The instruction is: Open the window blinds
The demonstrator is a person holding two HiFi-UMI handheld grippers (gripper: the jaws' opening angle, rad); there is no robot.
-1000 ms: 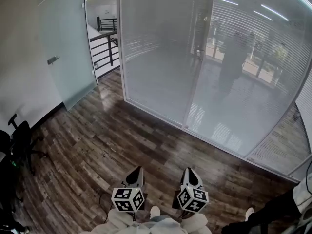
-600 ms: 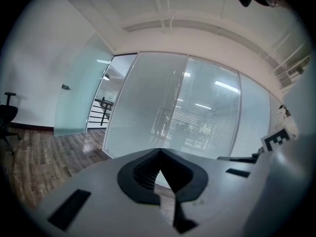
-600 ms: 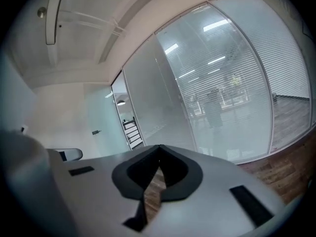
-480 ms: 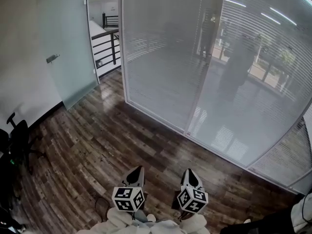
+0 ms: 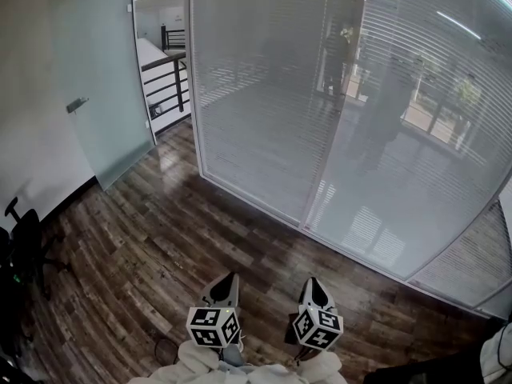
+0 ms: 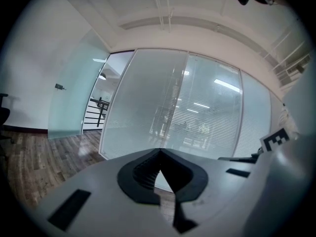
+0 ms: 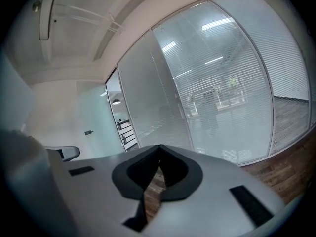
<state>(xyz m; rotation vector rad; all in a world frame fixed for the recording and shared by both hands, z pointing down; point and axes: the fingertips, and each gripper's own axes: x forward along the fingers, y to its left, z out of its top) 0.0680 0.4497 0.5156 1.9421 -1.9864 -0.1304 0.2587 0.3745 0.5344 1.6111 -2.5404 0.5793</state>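
As blinds (image 5: 264, 94) draw nearer, door (image 5: 100, 110) shifts left

I hold the left gripper (image 5: 227, 279) and the right gripper (image 5: 312, 282) side by side, low and close in front of my body, a small gap between them. Both point forward and slightly downward. The jaws of each are pressed together at the tips, with nothing between them.

White slatted blinds (image 5: 264, 110) — dark brown plank floor (image 5: 160, 238) — frosted pale-green door (image 5: 96, 78)
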